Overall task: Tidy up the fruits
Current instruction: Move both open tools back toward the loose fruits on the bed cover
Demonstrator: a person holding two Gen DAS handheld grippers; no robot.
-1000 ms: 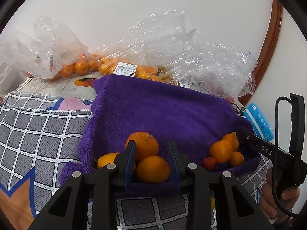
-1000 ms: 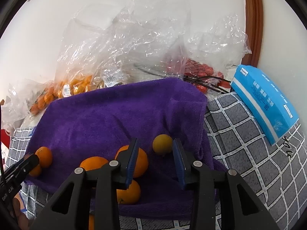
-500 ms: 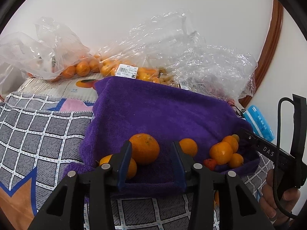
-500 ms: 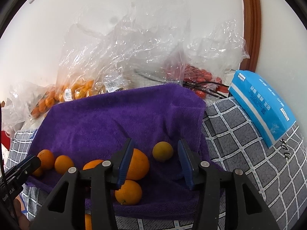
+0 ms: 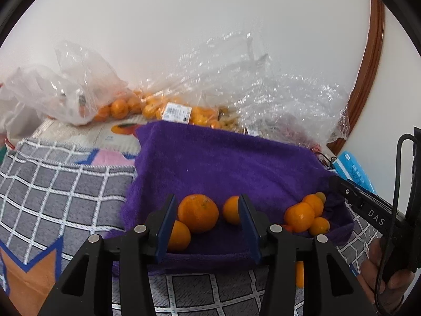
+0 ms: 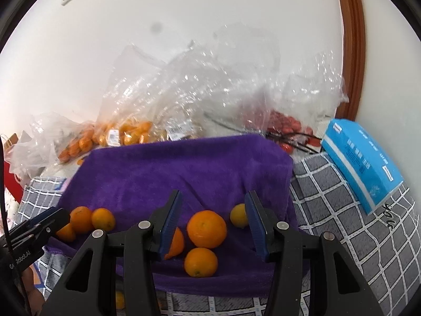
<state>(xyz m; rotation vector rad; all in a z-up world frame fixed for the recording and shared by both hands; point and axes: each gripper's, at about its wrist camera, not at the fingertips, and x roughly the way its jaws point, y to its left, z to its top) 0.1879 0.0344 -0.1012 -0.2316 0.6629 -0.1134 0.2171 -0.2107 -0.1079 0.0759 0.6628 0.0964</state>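
From the left wrist view, the left gripper (image 5: 206, 226) hangs over the near edge of a purple towel (image 5: 223, 163) with its jaws apart and nothing pinched between them; they have just been opening. A large orange (image 5: 198, 212) lies on the towel in the gap, clear of both pads, with a smaller orange (image 5: 179, 235) just beside it behind the left pad and another orange (image 5: 231, 210) partly hidden by the right pad. Further right sits a cluster of small oranges (image 5: 306, 214), near the tip of the right gripper (image 5: 339, 183), which a hand (image 5: 386, 273) holds. The towel lies on a grey checked cloth (image 5: 60, 192); behind it are clear plastic bags of oranges (image 5: 118, 108).

From the right wrist view, the right gripper (image 6: 213, 223) also has its jaws apart and empty — just lately opening. Between them on the towel rest a big orange (image 6: 206, 228) and a lower orange (image 6: 200, 262); a yellowish fruit (image 6: 238, 218) touches the edge of the right pad from behind. Two oranges (image 6: 92, 219) lie at the left beside the other gripper's tip. A blue box (image 6: 360, 163) lies on the checked cloth to the right.
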